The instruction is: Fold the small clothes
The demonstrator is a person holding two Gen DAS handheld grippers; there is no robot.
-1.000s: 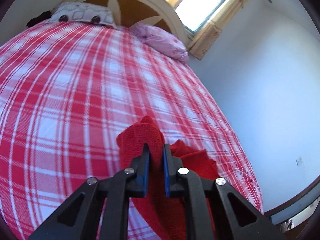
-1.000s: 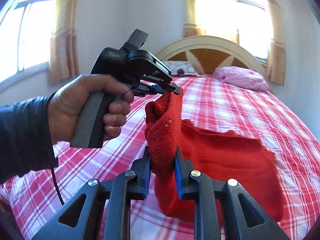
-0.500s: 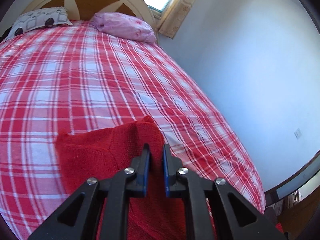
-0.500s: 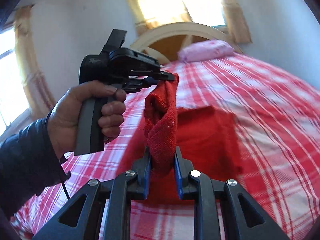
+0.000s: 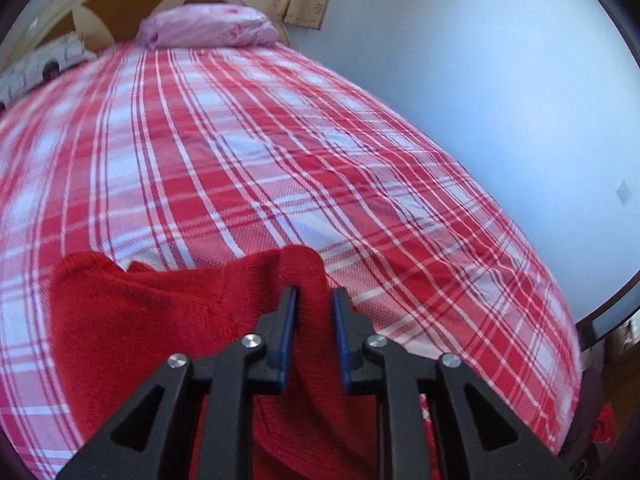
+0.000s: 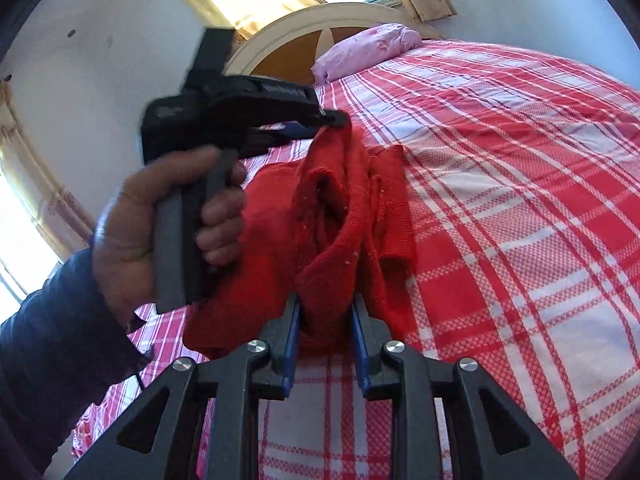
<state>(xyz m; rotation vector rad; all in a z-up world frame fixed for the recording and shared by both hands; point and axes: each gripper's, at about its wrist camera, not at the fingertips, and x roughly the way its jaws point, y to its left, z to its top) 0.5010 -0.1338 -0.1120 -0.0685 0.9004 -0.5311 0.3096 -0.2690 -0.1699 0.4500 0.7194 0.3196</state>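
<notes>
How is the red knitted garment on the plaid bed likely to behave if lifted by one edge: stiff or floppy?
Probably floppy: the red knitted garment sags in folds between the left tool and the right tool. Likely light, since a pinched edge carries it. The coarse knit should resist slipping from the pads.

Both grippers are showing the same build: matte black plastic arms with triangular cut-outs, round silver screw heads at the pivots, and blue pads lining the inner faces of the fingers. The left gripper [image 5: 314, 300] is showing four such screws in its own view, and the right gripper [image 6: 326, 308] is showing four as well. From the right wrist view, the left tool is appearing as a bulky black housing with a grey pistol-style handle and a block rising from its top. The left hand [image 6: 160, 220] is emerging from a dark navy sleeve [image 6: 60, 344], and a thin black cable [image 6: 138, 376] is hanging just below the cuff.
</notes>
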